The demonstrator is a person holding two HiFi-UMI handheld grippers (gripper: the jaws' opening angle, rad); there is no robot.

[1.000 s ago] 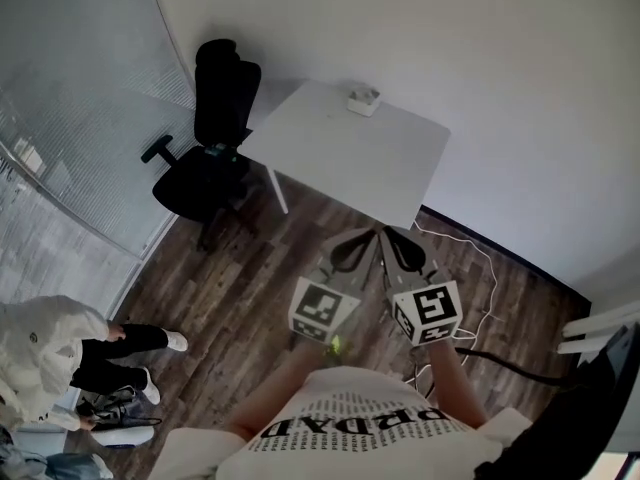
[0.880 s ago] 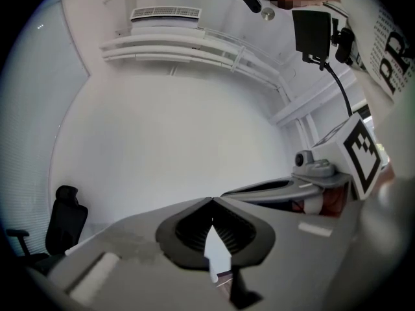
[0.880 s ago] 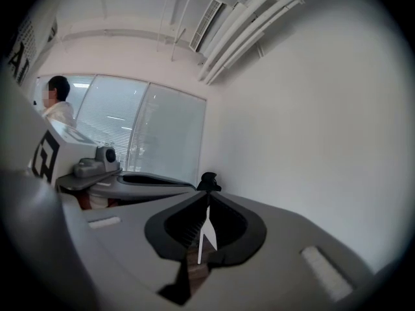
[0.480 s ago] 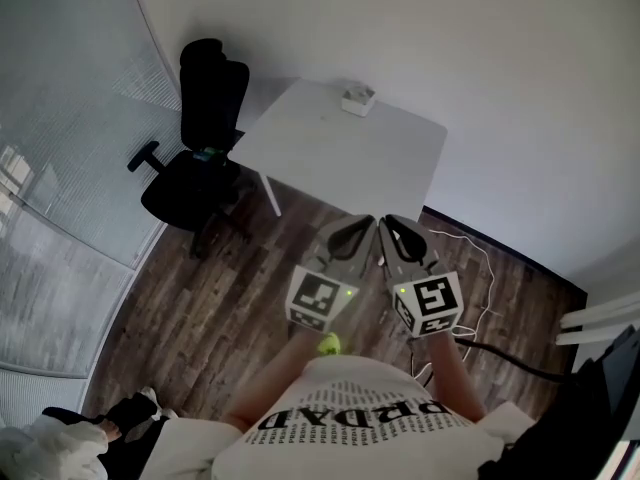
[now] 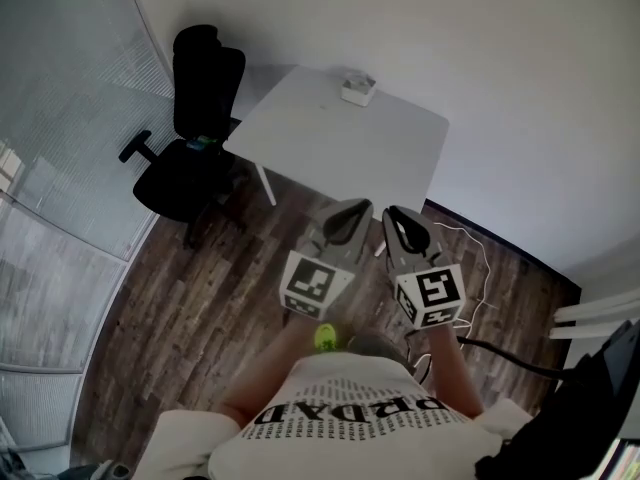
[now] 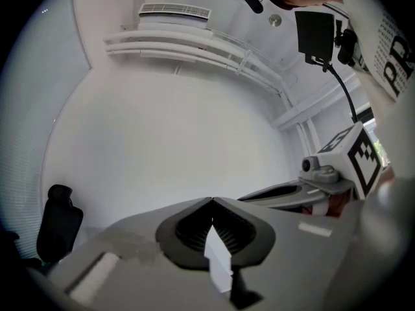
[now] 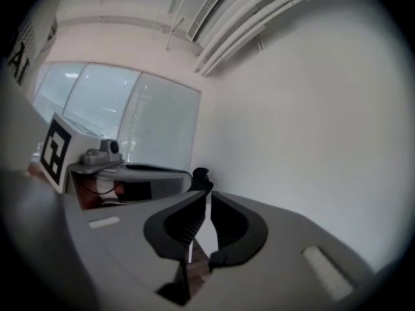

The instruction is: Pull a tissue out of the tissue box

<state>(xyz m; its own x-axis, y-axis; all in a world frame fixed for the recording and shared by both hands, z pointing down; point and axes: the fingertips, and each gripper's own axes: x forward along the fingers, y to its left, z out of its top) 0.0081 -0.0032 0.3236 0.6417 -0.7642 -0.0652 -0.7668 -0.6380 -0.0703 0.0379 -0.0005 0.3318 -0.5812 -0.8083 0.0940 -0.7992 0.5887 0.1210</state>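
Tissue box point(image 5: 357, 89) sits far off on the tabletop point(image 5: 340, 153); left gripper point(image 5: 352, 213) is pressed together, right gripper point(image 5: 400, 220) just parted a crack, empty.

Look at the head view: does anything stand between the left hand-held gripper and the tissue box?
Nothing visible does. Between the left hand-held gripper and the tissue box lie only wood floor and bare white table; the black chair stands off to the table's left.

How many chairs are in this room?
1. A black office chair stands left of the white table. The white slats at the right edge are too cut off to identify.
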